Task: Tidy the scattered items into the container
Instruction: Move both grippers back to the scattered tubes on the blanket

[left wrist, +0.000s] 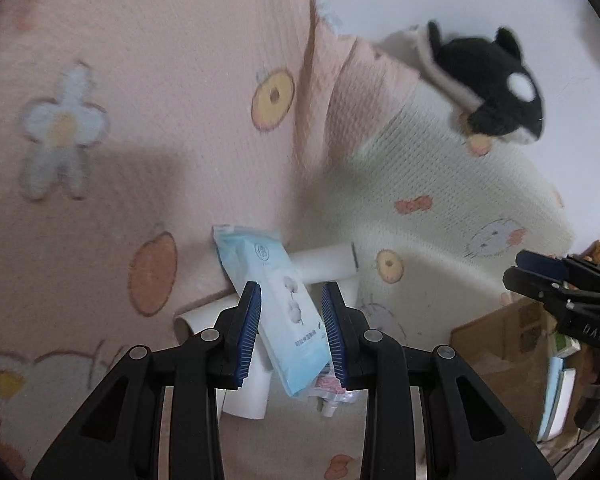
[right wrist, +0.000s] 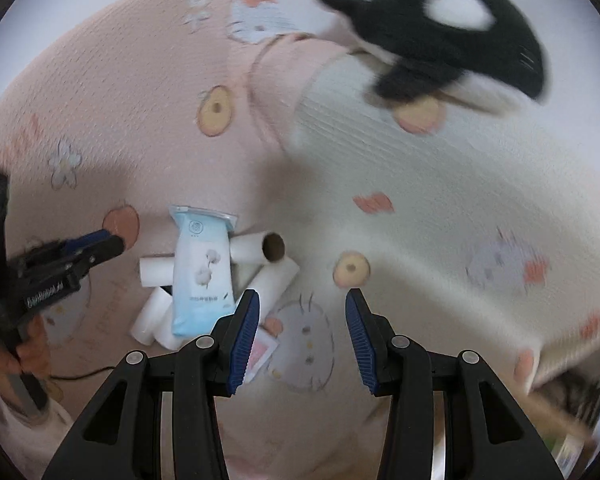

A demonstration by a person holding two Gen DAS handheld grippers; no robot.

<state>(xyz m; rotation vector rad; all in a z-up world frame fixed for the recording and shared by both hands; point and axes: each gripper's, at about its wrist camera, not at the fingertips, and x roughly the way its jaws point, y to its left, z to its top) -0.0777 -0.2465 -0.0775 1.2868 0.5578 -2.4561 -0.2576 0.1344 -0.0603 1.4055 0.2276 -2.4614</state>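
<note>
Pink quilt (left wrist: 140, 60) is spreading across the bed, an orca plush (right wrist: 452, 36) lying at its far edge. My left tongs (left wrist: 290, 330) are gaping around the wipes pack (left wrist: 284, 312) atop paper rolls (right wrist: 260, 252); my right tongs (right wrist: 302, 340) are hanging apart.

Black tool (left wrist: 292, 332), ribbed blue pads (left wrist: 249, 330)
</note>
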